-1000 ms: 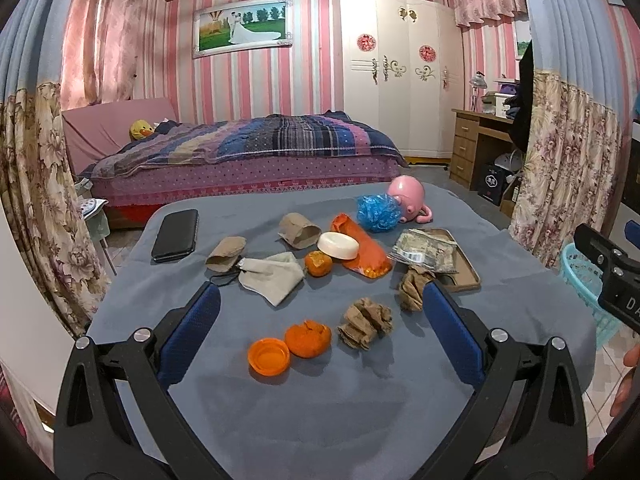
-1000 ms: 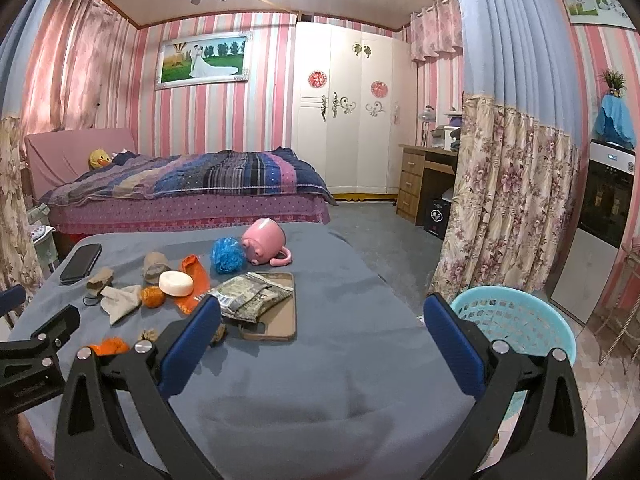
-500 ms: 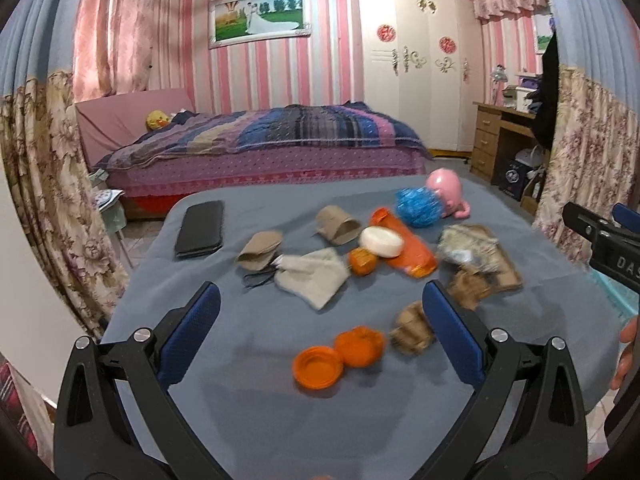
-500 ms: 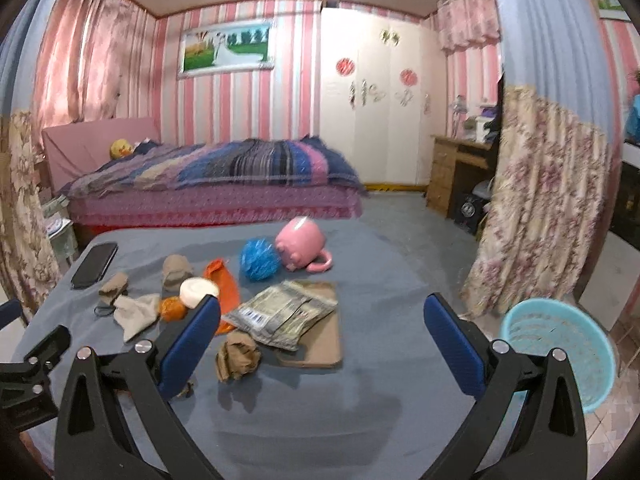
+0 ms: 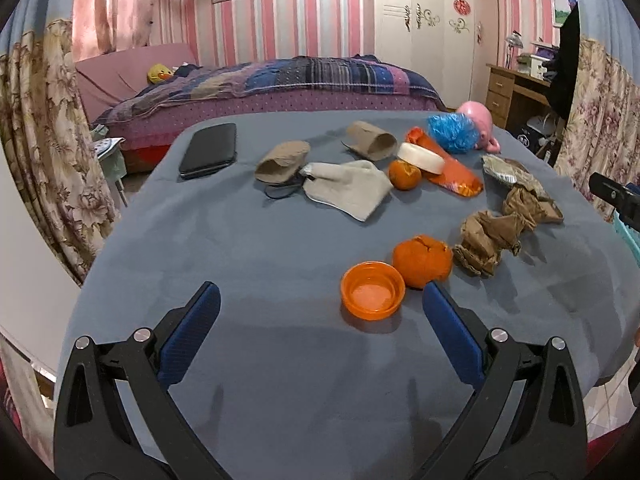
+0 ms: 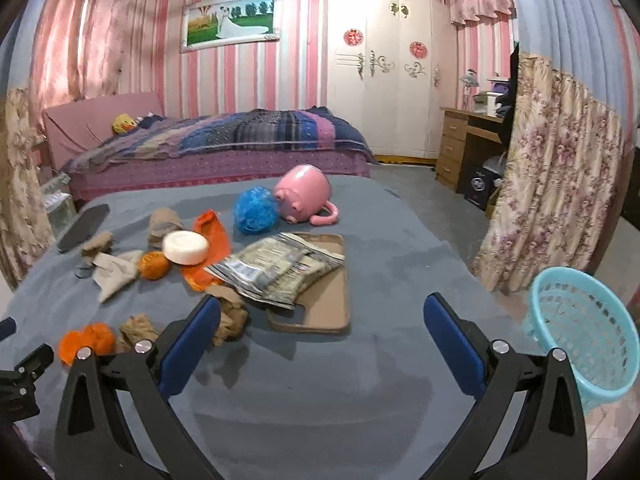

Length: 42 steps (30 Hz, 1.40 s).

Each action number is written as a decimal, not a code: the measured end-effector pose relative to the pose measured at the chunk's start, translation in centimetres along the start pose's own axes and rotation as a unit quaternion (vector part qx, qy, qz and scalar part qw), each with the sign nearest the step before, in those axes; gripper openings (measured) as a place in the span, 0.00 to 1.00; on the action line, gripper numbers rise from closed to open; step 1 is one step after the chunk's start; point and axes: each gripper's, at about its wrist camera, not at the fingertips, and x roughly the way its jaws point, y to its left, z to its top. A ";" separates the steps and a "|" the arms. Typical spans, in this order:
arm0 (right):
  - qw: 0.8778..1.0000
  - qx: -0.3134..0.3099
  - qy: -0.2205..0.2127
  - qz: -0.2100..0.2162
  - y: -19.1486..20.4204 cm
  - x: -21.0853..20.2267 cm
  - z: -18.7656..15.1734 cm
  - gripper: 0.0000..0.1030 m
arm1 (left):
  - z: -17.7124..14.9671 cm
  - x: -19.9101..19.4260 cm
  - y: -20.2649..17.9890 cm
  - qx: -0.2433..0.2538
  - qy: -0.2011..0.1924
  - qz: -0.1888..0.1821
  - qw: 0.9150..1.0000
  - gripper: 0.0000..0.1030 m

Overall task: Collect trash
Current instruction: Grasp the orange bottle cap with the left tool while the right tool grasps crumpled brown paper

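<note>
Trash lies scattered on the grey-blue table [image 5: 248, 240]. An orange peel [image 5: 422, 260] and an orange plastic lid [image 5: 372, 294] sit just ahead of my open left gripper [image 5: 320, 304], toward its right finger. Two crumpled brown paper wads [image 5: 486, 240] [image 6: 230, 314] lie to the right. A crinkled foil wrapper [image 6: 276, 270] rests on a brown phone case [image 6: 324, 304]. My right gripper [image 6: 322, 310] is open above the table's near edge, its left finger close to a paper wad. The light-blue waste basket [image 6: 584, 328] stands on the floor at the right.
Also on the table: a black phone [image 5: 208, 150], cardboard tubes [image 5: 370, 140], a beige cloth [image 5: 348, 188], a small orange [image 5: 405, 174], a white soap bar [image 5: 422, 158], an orange pouch [image 5: 452, 170], a blue scrubber [image 6: 256, 210] and a pink mug [image 6: 306, 198]. A bed stands behind.
Both grippers have moved in toward the table and lower; the objects look nearer. The left view has shifted left, so the peel and lid now sit toward its right finger. Both stay open.
</note>
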 end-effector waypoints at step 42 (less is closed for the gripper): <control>0.977 -0.085 0.112 0.163 12.4 3.7 -3.4 0.36 | 1.5 2.3 5.9 -0.022 0.032 0.007 0.999 0.38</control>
